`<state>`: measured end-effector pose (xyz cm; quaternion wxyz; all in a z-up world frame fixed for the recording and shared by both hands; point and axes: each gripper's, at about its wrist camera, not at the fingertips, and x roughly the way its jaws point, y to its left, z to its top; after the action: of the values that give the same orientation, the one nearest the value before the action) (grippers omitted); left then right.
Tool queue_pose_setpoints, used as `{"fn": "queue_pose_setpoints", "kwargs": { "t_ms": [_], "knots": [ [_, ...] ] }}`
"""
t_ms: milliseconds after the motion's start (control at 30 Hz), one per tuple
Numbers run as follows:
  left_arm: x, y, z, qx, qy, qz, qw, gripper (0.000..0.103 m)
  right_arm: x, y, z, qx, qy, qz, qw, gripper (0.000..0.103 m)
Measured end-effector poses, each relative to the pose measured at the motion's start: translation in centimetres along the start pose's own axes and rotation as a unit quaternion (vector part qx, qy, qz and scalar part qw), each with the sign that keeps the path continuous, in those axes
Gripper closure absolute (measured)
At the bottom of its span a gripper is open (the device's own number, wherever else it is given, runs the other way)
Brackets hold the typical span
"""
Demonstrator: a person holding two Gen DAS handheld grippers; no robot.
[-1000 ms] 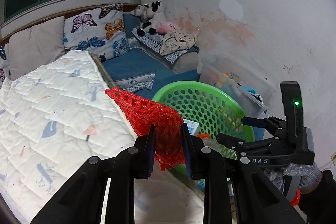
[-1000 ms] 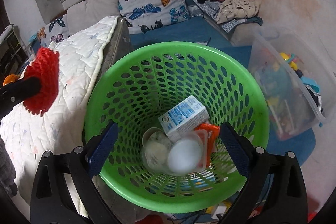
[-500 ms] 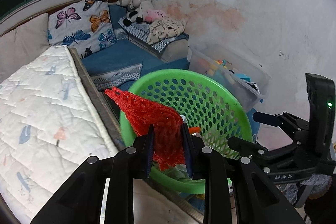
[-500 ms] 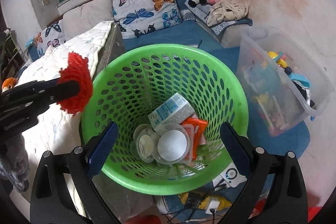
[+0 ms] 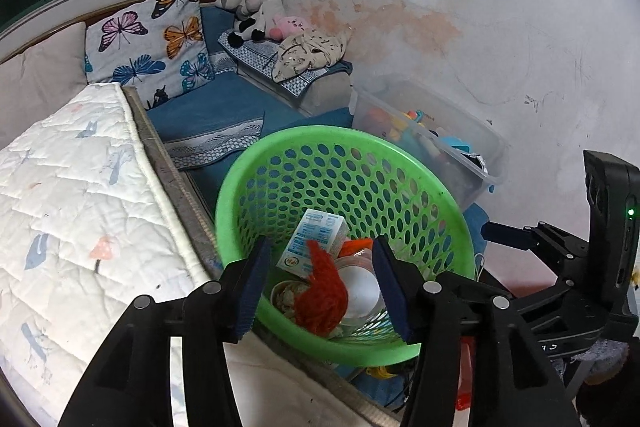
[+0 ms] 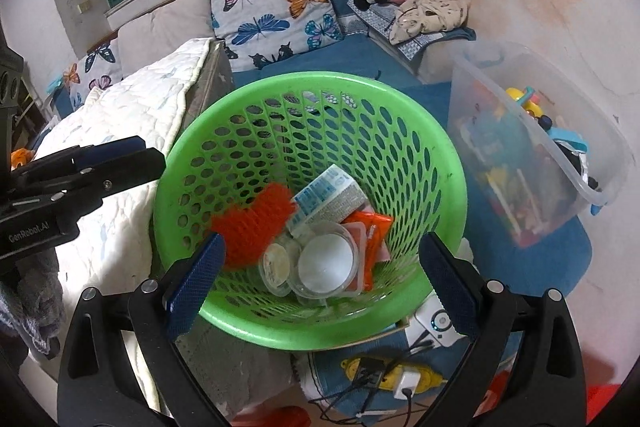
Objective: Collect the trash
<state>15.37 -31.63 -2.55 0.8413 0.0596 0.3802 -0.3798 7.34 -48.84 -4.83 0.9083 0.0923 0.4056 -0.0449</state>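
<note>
Red net orientation: the red mesh net (image 6: 253, 228) lies crumpled in the basket; in the right wrist view its long axis slants from the lower left wall up toward the carton.
Red net look: bright red, open weave, bunched into a lumpy wad, blurred in the left wrist view (image 5: 322, 293).
Red net place: inside the green basket (image 6: 442, 163), against its left wall, touching the milk carton (image 6: 328, 197) and clear plastic cups (image 6: 326, 263).
Other trash: an orange wrapper (image 6: 372, 231) beside the cups.
Left gripper (image 5: 320, 287): jaws opening, above the basket rim; the pads touch nothing and the net sits below them.
Right gripper (image 6: 320, 285): jaws spread wide, empty, framing the basket.
Surroundings: white quilt (image 5: 72, 195) left of the basket, clear toy bin (image 6: 532, 147) to its right.
</note>
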Motion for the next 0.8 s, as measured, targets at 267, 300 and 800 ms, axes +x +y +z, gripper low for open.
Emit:
{"fn": "queue_pose_setpoints", "kwargs": {
  "t_ms": [267,300,800],
  "knots": [
    [-3.2,1.7,-1.0,-0.013,-0.02,0.023,0.9994,0.04,-1.0,2.6,-0.6,-0.016,-0.016,-0.008,1.0,0.005],
    [-3.9,2.0,-1.3,-0.015,-0.026,0.029,0.9991,0.038,-1.1,3.0,-0.7,-0.019,-0.018,-0.009,1.0,0.005],
    [-11.7,4.8,-4.8,-0.041,-0.076,0.089,0.9923,0.011,-3.4,8.7,-2.3,-0.045,-0.043,-0.002,0.998,0.005]
  ]
}}
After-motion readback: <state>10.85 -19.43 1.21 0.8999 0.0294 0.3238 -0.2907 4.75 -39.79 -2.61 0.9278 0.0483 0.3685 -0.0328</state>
